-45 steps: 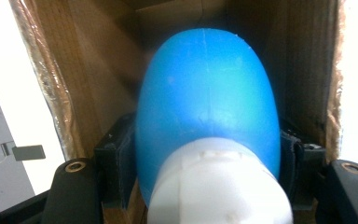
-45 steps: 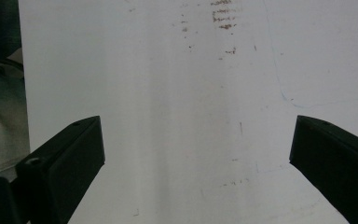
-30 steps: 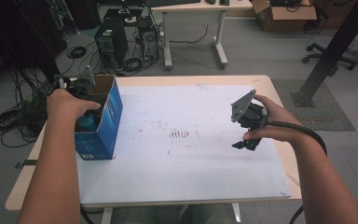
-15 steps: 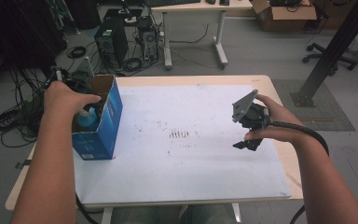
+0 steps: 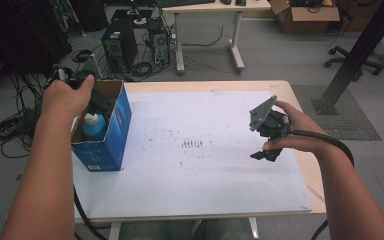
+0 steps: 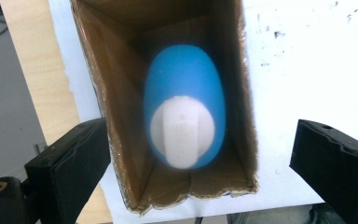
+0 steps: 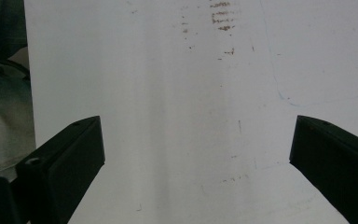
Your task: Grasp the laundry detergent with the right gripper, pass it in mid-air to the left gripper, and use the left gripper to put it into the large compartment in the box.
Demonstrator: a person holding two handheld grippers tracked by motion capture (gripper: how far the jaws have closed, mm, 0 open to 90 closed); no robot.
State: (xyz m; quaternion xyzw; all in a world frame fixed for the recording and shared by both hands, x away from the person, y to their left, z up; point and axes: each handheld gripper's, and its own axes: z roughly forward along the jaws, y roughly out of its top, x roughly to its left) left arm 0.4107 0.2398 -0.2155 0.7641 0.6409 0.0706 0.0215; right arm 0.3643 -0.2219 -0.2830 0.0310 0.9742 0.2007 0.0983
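A blue cardboard box (image 5: 105,135) stands open-topped at the left edge of the white board. Inside it stands a blue bottle (image 5: 94,126) with a white cap (image 6: 182,130), seen from straight above in the left gripper view. My left gripper (image 5: 97,102) hovers above the box mouth, open, its jaws spread wider than the box (image 6: 121,93) and holding nothing. My right gripper (image 5: 266,155) hangs over the right part of the board, open, with bare white surface (image 7: 168,116) between its jaws.
The white board (image 5: 195,170) covers most of the wooden table (image 5: 300,165); a patch of brown marks (image 5: 196,144) sits at its middle. Computer towers and cables (image 5: 125,50) stand on the floor beyond the far edge, with another table and a chair farther back.
My left hand has lifted up and back out of the box, leaving the blue bottle standing inside. The right gripper has stayed in place.
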